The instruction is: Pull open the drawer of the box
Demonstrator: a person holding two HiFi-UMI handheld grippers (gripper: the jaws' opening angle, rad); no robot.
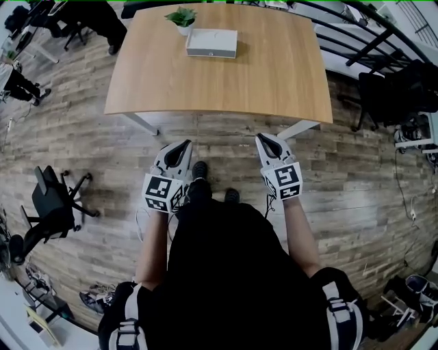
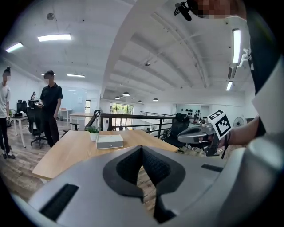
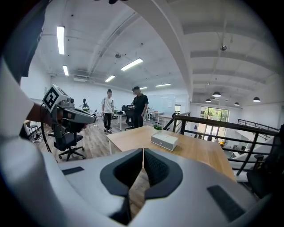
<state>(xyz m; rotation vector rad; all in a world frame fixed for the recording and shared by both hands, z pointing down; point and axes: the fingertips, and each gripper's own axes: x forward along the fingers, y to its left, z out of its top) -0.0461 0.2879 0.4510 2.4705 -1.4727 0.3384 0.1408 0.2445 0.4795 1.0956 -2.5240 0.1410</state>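
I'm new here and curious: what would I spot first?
A wooden table fills the top of the head view, with a white box and a small potted plant near its far edge. Nearer, the left gripper and right gripper, both shut and empty, hang over the plank floor.

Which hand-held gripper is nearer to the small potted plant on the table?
Left. The left hand-held gripper hangs short of the table's near edge, almost in line with the potted plant; the right hand-held gripper is off to its right.
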